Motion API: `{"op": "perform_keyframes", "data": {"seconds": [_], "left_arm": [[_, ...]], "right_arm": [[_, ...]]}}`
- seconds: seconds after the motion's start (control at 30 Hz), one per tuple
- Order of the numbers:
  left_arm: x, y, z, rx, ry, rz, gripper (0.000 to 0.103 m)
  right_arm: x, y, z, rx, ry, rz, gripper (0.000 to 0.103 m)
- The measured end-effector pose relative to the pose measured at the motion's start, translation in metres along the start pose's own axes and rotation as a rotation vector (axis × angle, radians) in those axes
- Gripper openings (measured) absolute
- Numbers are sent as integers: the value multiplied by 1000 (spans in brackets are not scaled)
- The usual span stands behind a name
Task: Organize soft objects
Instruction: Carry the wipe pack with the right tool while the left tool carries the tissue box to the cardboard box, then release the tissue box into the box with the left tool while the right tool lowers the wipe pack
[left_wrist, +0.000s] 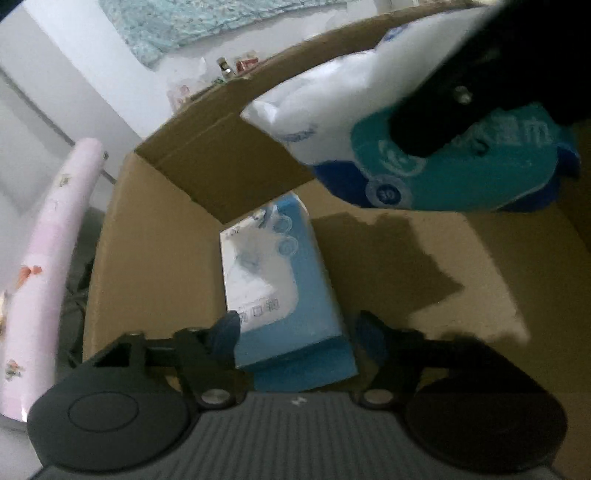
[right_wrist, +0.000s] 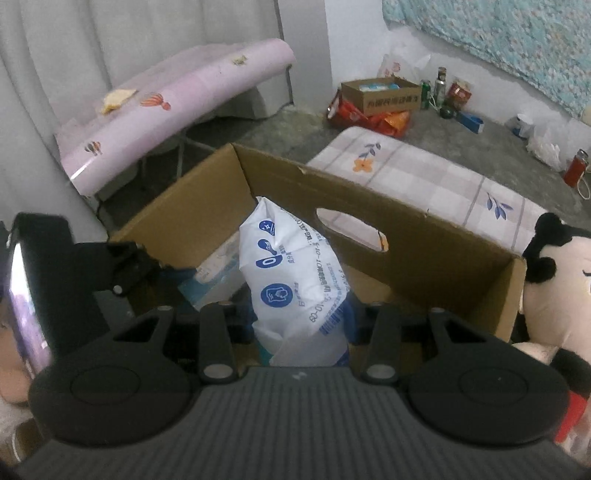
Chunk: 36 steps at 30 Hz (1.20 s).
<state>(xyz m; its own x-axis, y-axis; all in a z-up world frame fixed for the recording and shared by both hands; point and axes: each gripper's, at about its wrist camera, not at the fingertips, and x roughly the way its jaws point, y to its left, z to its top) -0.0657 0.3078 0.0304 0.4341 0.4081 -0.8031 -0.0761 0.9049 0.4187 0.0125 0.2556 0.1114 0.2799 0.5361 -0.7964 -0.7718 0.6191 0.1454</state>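
The open cardboard box (left_wrist: 155, 258) holds a blue tissue pack (left_wrist: 280, 280), clamped by the left tongs (left_wrist: 295, 328). The right tongs (right_wrist: 301, 314) grip a white wipes pack (right_wrist: 295, 280) above the box interior.

A tissue box (left_wrist: 280, 288) lies inside the cardboard box (right_wrist: 424, 254); a plush doll (right_wrist: 554, 291) sits right of it.

Left wrist view close above the open brown cardboard box (left_wrist: 155, 258), looking down onto its floor, right wrist view higher, facing across the box (right_wrist: 424, 236) toward the far wall at 12 o'clock, shared: box interior, white-and-teal plastic wipes pack (left_wrist: 369, 122) (right_wrist: 295, 280)
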Motion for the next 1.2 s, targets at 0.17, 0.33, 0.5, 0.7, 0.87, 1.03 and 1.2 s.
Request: {"op": "perform_keyframes", "data": {"seconds": [0.17, 0.33, 0.5, 0.7, 0.87, 1.03, 1.2], "left_arm": [[-21, -7, -12, 46, -53, -12, 84], [-9, -11, -17, 57, 19, 32, 24], [7, 19, -7, -89, 45, 2, 5], [7, 17, -10, -122, 40, 13, 6], [-21, 24, -21, -168, 7, -33, 26], [-54, 24, -25, -181, -51, -44, 43], [-80, 38, -21, -370, -152, -154, 89]], "right_arm": [[18, -5, 2, 21, 49, -37, 43], [29, -7, 5, 8, 80, -85, 45], [34, 6, 11, -17, 95, -86, 47], [44, 13, 5, -6, 114, -48, 47], [52, 6, -5, 36, 134, 3, 59], [31, 17, -1, 23, 76, 76, 88], [-9, 15, 9, 27, -25, 118, 88]]}}
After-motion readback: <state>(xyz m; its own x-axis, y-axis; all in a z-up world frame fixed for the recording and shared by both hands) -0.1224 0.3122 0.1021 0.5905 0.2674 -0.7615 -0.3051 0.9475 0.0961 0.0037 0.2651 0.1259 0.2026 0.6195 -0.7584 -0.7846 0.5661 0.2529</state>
